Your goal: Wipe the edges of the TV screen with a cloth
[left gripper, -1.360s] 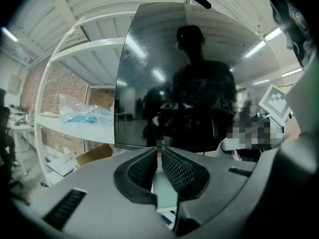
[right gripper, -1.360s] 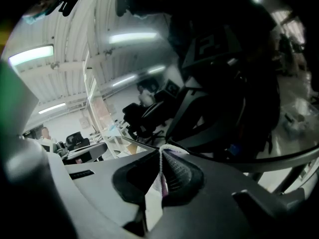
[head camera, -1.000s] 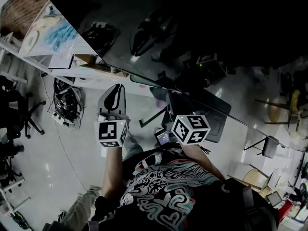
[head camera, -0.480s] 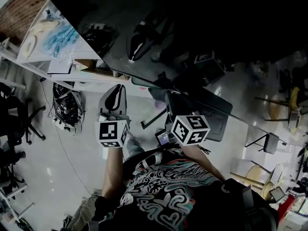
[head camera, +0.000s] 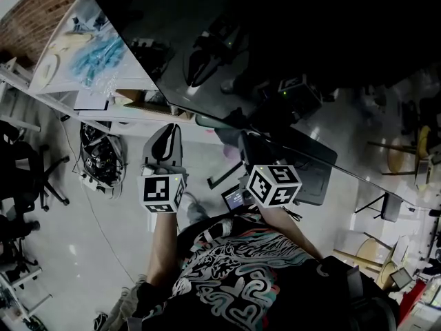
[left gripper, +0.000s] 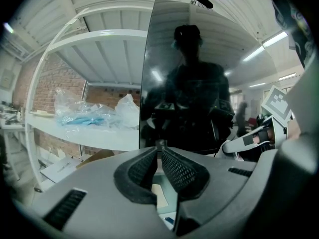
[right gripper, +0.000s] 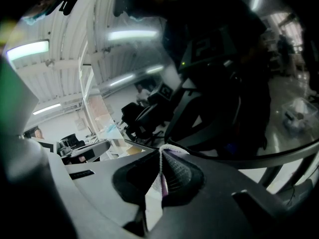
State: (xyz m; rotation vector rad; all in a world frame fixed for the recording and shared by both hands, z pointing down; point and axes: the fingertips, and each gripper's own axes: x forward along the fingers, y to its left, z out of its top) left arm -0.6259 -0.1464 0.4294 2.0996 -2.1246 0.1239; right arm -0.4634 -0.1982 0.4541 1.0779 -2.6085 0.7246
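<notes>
The right gripper (right gripper: 162, 152) is clamped on the cloth (right gripper: 158, 177), a thin pale fold pinched between its pads. The TV (head camera: 289, 40) fills the space straight ahead of it. Its lower edge (right gripper: 259, 157) runs crosswise just beyond the cloth, though I cannot tell whether they touch. The left gripper (left gripper: 159, 147) has its jaws drawn together on nothing and points at the TV's upright side edge (left gripper: 145, 73), beside a shelf (left gripper: 84, 128). Since the right gripper carries the cloth and looks nearer the lower edge, the wipe likely travels sideways along that edge.
</notes>
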